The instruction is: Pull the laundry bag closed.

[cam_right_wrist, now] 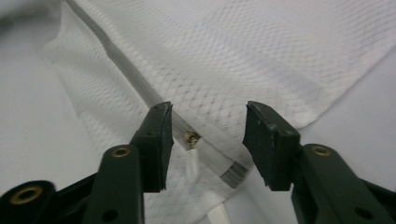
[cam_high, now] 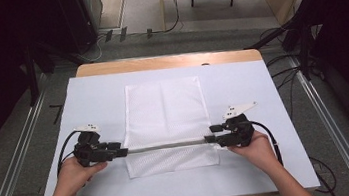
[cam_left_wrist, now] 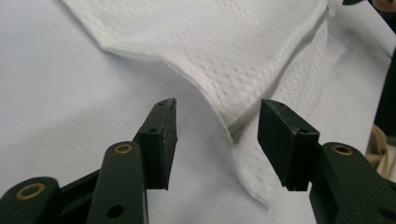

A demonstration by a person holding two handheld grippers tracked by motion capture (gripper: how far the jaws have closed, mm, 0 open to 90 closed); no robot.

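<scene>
High view: white mesh bag (cam_high: 166, 124) flat on white table cover (cam_high: 242, 89), left gripper (cam_high: 119, 152) and right gripper (cam_high: 213, 138) at its zipper ends. Left gripper view: jaws open astride the bag's folded edge. Right gripper view: jaws open over zipper slider (cam_right_wrist: 189, 137). No legible writing.

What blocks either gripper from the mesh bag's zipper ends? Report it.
Nothing visible does. The left gripper is open at the bag's left edge, and the right gripper is open with the zipper end and its pull between the jaws.
</scene>
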